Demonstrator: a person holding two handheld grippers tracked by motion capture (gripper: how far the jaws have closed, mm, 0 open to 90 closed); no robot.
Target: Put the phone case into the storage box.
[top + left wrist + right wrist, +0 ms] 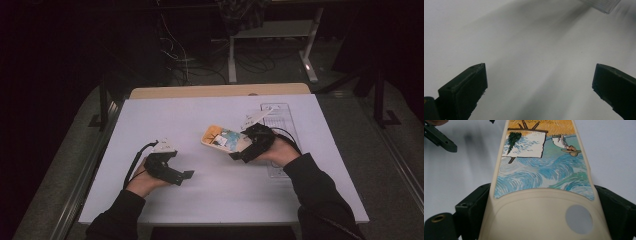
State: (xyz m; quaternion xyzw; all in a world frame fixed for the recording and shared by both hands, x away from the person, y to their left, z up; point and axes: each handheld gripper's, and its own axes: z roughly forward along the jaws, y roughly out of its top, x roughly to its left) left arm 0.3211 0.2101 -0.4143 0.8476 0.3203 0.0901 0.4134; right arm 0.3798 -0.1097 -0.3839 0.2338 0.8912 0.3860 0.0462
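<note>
Right gripper (239, 150) is clamped on a cream phone case (223, 139) w/ a painted swirly blue-and-orange scene; both jaws press the case's long edges near its camera-cutout end. In the right gripper view the case (541, 195) runs up from between the 2 black jaws, printed side up, w/ a round hole low at the right. Case is held just above the white table (210, 195), approx centre, slightly right.

Left gripper (186, 175) sits low over the table's left-front area, jaws spread wide w/ nothing between them; in the left gripper view bare table (529, 50) shows between the 2 jaws. It's well apart from the case.

Clear plastic tray (280, 120) lies flat on the table's right side, partly under the right hand (280, 152). Left hand (142, 182) grips its tool from behind; dark sleeves on both arms.
</note>
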